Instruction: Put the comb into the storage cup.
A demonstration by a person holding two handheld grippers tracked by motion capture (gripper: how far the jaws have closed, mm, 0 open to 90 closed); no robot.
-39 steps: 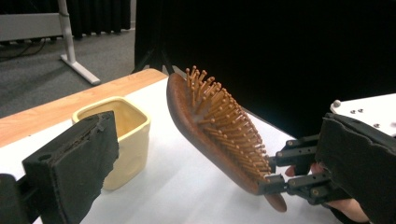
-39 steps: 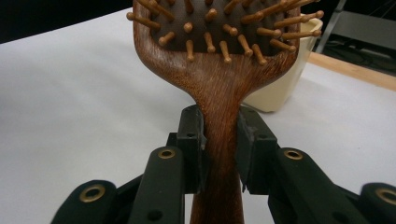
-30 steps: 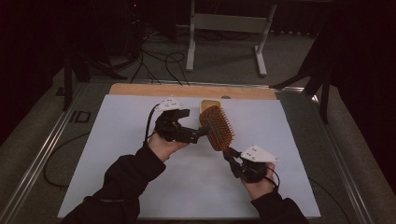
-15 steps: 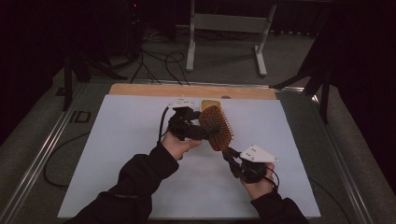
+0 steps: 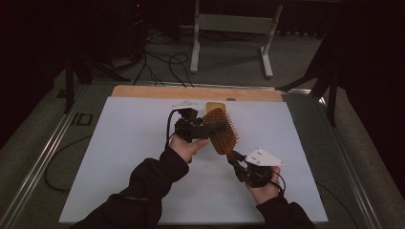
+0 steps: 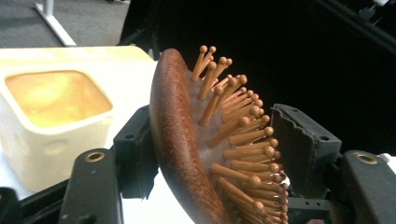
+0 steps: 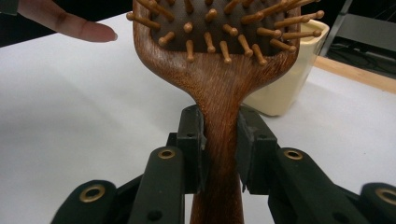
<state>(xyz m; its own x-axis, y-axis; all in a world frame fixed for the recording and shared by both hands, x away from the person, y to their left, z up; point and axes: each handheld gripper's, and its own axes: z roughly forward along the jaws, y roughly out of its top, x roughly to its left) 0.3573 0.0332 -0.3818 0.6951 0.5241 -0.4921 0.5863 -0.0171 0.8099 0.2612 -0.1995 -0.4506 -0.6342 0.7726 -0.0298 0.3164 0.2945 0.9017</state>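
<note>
So your right gripper (image 5: 235, 160) has its jaws clamped on the brush (image 5: 222, 130) handle, holding it up over the table (image 5: 119, 143), just in front of the cup (image 5: 215, 106). Your left gripper (image 5: 210, 129) was beside the head a second ago; now its jaws straddle it, wood one side, bristles the other, not quite squeezing yet.
</note>
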